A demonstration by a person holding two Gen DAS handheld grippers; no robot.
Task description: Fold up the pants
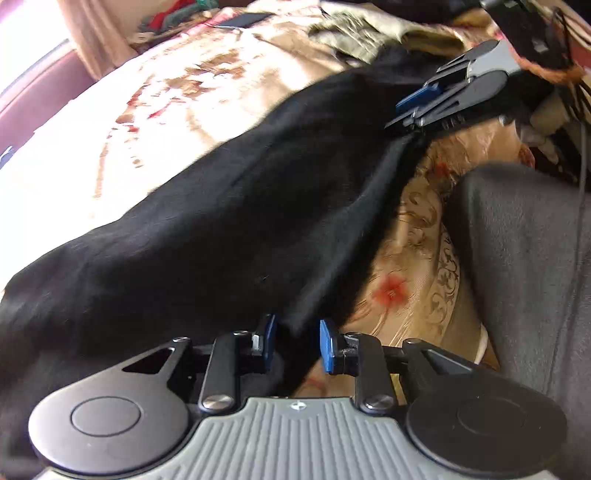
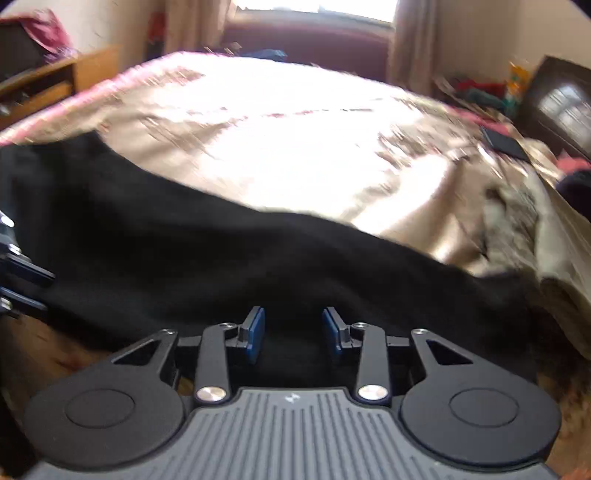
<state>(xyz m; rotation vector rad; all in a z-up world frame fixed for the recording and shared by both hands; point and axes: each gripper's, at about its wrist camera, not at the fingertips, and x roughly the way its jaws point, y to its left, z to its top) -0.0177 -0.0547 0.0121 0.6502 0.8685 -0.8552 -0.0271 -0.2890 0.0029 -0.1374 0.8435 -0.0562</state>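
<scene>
Black pants [image 1: 221, 221] lie stretched in a long band across the floral bedspread [image 1: 166, 110]. In the left wrist view my left gripper [image 1: 298, 345] sits at their near end. Its blue pads [image 1: 267, 343] stand apart, and a corner of black cloth hangs loosely between them. My right gripper [image 1: 410, 118] is at the far end of the band, tips at the cloth edge. In the right wrist view, blurred, the right gripper [image 2: 293, 332] has its jaws apart over the pants [image 2: 221, 258], with cloth in the gap but unpressed. The left gripper [image 2: 18, 280] shows at the left edge.
A dark flat device [image 2: 504, 144] lies on the bed far from the pants. Crumpled grey-green cloth [image 1: 369, 33] is heaped beyond the pants. A dark grey padded shape [image 1: 517, 258] stands at the bed's near edge. Wooden furniture [image 2: 55, 81] flanks the bed.
</scene>
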